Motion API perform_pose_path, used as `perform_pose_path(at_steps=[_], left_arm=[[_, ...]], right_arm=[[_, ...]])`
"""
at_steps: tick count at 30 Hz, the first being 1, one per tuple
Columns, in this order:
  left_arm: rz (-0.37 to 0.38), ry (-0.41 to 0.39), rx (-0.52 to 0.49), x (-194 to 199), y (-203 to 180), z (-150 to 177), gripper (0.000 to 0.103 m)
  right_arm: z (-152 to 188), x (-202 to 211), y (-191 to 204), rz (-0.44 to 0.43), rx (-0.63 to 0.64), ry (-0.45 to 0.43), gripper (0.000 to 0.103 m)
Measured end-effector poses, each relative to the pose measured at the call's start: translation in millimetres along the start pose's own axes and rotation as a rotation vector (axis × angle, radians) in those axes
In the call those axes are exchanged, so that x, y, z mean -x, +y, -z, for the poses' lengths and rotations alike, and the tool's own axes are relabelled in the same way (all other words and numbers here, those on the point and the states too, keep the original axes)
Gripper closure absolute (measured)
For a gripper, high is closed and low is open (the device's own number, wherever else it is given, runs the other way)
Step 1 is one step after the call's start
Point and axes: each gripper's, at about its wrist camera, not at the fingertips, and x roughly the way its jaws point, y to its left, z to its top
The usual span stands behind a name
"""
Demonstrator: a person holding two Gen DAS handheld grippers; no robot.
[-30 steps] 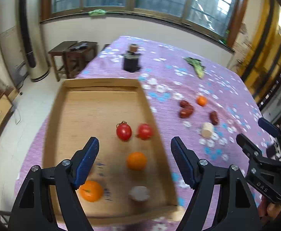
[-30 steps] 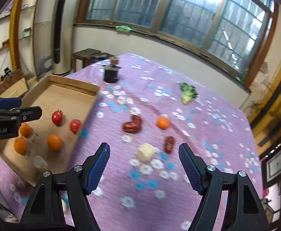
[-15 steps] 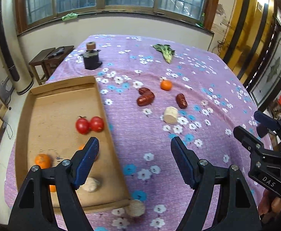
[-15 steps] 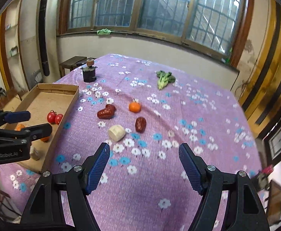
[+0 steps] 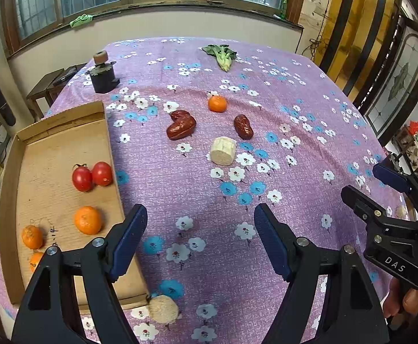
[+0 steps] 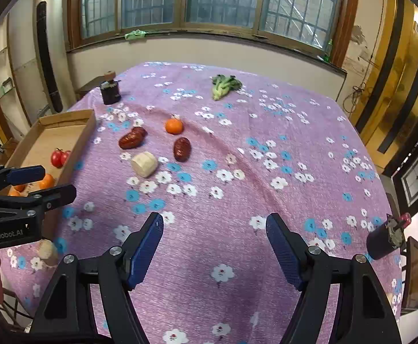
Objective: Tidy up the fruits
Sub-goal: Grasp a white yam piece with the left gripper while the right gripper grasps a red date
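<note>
A cardboard tray [image 5: 62, 126] at the left holds two red tomatoes [image 5: 91, 175] and three oranges [image 5: 87, 220]. On the purple flowered cloth lie an orange [image 5: 217, 103], two touching red dates [image 5: 181, 128], a single red date [image 5: 243, 126] and a pale cylinder-shaped piece [image 5: 223, 151]. The same items show in the right wrist view: orange [image 6: 173, 126], dates [image 6: 132, 139], single date [image 6: 182, 149], pale piece [image 6: 144, 164], tray [image 6: 65, 120]. My left gripper [image 5: 200, 229] is open and empty above the cloth beside the tray. My right gripper [image 6: 214, 238] is open and empty.
A leafy green vegetable [image 5: 221, 54] lies at the far side of the table. A dark weight with a wooden knob [image 5: 103, 76] stands at the far left. A pale round piece [image 5: 163, 309] lies by the tray's near corner. A dark cylinder [image 6: 384, 236] sits at the right edge.
Both gripper views have swung right, from over the tray toward the middle of the table. Both grippers stay open and empty. No fruit has moved.
</note>
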Motion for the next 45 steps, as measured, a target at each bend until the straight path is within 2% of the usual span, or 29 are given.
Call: perform_pose_path(at_steps=[11, 13, 16, 18, 23, 25, 29, 31, 32, 33, 35, 37, 39, 45], left_arm=[[0.005, 0.028, -0.002, -19.5, -3.4, -6.4, 0.026], [0.018, 0.035, -0.003, -26.7, -4.7, -10.1, 0.026], [0.031, 0.050, -0.011, -42.5, -10.7, -18.7, 0.026], [0.014, 0.049, -0.016, -54.6, -13.8, -26.3, 0.027], [0.017, 0.076, 0.006, -87.0, -7.5, -42.0, 0.027], [0.009, 0.087, -0.009, -97.7, -9.7, -43.5, 0.027], [0.003, 0.095, -0.044, -115.2, -12.4, -48.2, 0.027], [0.009, 0.100, -0.050, -123.9, -12.3, -50.5, 0.027], [0.011, 0.102, -0.054, -127.7, -12.9, -51.4, 0.027], [0.013, 0.106, -0.061, -132.4, -14.0, -51.7, 0.029], [-0.008, 0.081, -0.097, -134.9, -19.5, -53.1, 0.035], [0.000, 0.061, -0.125, -135.2, -23.9, -54.8, 0.048], [0.035, 0.057, -0.138, -132.3, -27.4, -56.3, 0.071], [0.036, 0.055, -0.153, -119.1, -31.2, -44.2, 0.071]], right_arm=[[-0.8, -15.3, 0.5, -0.015, 0.014, 0.023, 0.027], [-4.6, -27.4, -1.6, -0.095, -0.009, 0.028, 0.027], [-11.2, -40.3, -2.6, -0.140, -0.022, 0.038, 0.030], [-24.8, -56.0, -2.7, -0.193, -0.043, 0.038, 0.031], [-51.9, -83.5, -8.7, -0.227, -0.090, 0.038, 0.037], [-74.5, -109.8, -5.1, -0.288, -0.110, 0.058, 0.038], [-89.0, -133.9, 5.2, -0.300, -0.094, 0.093, 0.042], [-94.7, -163.5, 12.5, -0.269, -0.078, 0.156, 0.045], [-94.1, -170.6, 13.7, -0.271, -0.076, 0.174, 0.052], [-92.1, -177.6, 15.2, -0.275, -0.071, 0.195, 0.064], [-89.6, -182.6, 16.1, -0.287, -0.070, 0.206, 0.076], [-85.8, -179.0, 15.3, -0.278, -0.062, 0.184, 0.075], [-81.9, -162.6, 9.5, -0.258, -0.070, 0.136, 0.076], [-77.4, -128.0, 4.0, -0.180, -0.039, 0.067, 0.076]])
